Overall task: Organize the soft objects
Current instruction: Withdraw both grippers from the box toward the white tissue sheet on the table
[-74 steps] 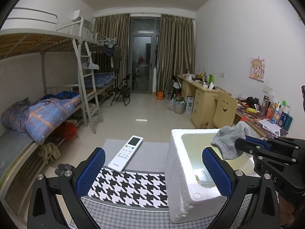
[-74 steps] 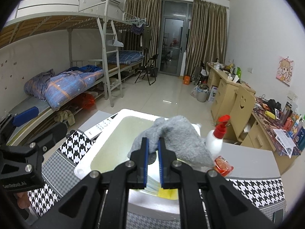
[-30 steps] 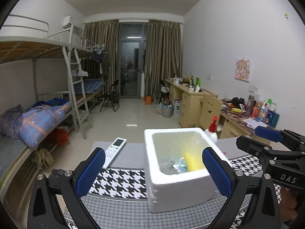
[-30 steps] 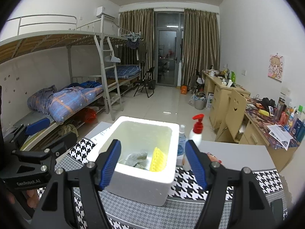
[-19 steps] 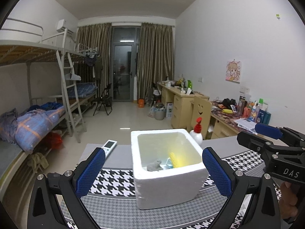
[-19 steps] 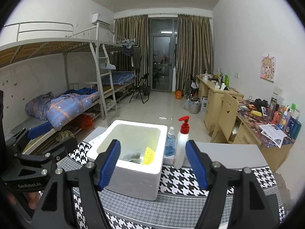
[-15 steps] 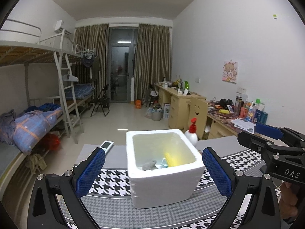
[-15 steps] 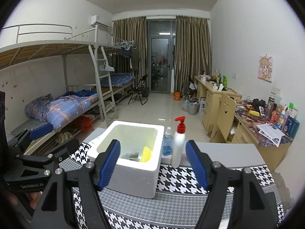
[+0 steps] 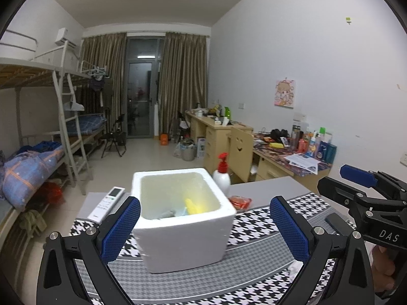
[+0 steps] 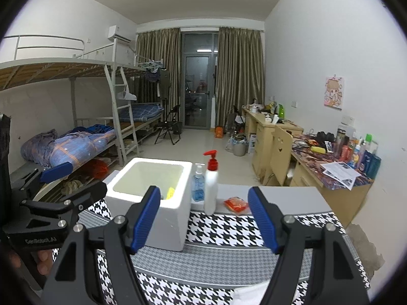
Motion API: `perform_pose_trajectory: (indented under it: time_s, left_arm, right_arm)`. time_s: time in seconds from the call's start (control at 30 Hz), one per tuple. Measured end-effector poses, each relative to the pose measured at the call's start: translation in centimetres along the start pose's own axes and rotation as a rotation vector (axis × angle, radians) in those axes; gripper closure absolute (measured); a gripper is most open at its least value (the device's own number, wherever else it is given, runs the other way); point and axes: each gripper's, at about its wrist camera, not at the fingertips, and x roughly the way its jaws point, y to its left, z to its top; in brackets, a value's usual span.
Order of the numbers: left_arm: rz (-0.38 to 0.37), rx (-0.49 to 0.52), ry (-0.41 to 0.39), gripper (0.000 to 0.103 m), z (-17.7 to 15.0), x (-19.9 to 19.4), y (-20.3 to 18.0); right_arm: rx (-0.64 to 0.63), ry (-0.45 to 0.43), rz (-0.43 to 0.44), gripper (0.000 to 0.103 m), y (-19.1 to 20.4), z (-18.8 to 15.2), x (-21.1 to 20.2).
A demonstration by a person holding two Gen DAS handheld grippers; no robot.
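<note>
Foam, white and light, formed the square box [image 9: 183,231] on the houndstooth counter [image 9: 254,261] where the limp grey sock [image 9: 168,214] lay inside, and with our left tool [image 9: 204,225] and right tool [image 10: 204,219] both spread empty, we judged a careless nudge could tip it.

Houndstooth-clothed table [image 9: 254,259], foam box [image 9: 183,241], remote [image 9: 106,203], pump bottle [image 10: 210,188], perhaps a red packet [image 10: 236,204]

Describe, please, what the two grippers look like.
Both are black frames with silver bolts and blue textured finger pads. The left gripper reads "GenRobot.AI" on its side; the right gripper reads "DAS". No cables or sleeves show.
</note>
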Motion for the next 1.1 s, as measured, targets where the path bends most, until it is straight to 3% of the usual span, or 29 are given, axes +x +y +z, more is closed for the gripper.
perform_pose_trajectory:
  time_s: [0.43, 1.1]
  left_arm:
    - [-0.101, 0.027, 0.019, 0.001, -1.1, 0.5, -3.2]
    - [-0.194, 0.071, 0.046, 0.001, -3.4, 1.6, -7.5]
  right_arm:
    - [0.034, 0.000, -0.078, 0.027, -3.0, -2.1, -2.1]
    - [0.102, 0.015, -0.152, 0.025, -6.2, -4.7, -4.0]
